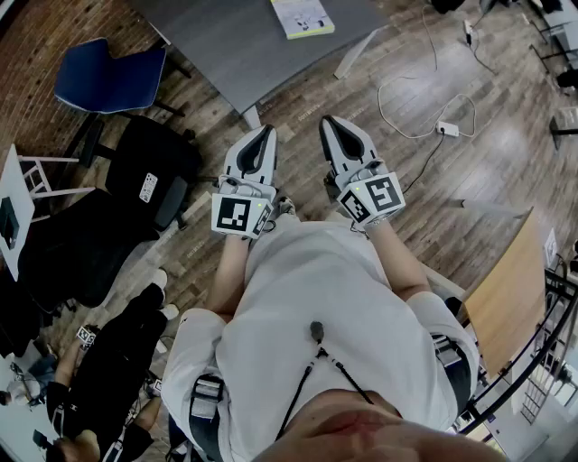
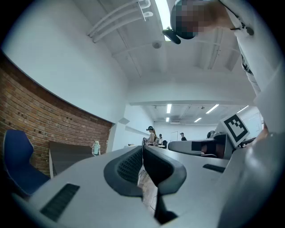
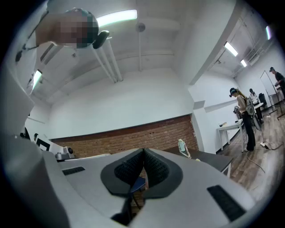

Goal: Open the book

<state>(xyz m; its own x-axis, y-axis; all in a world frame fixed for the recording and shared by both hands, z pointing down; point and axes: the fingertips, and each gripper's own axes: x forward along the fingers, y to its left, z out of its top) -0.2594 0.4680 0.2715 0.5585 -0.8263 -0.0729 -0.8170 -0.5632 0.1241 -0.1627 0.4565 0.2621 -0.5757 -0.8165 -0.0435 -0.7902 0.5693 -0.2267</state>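
The person holds the left tongs [image 1: 265, 135] and the right tongs [image 1: 330, 124] level and side by side in front of the body, both clenched on nothing, likely a ready pose before reaching. The book [image 1: 302, 16] lies, apparently closed, on the grey tabletop [image 1: 235, 50], well ahead of the tips and back from its near edge. Bare floor [image 1: 298, 99] lies between; a blue chair [image 1: 108, 77] stands left and a cable [image 1: 380, 99] trails right, so the straight way forward looks free.
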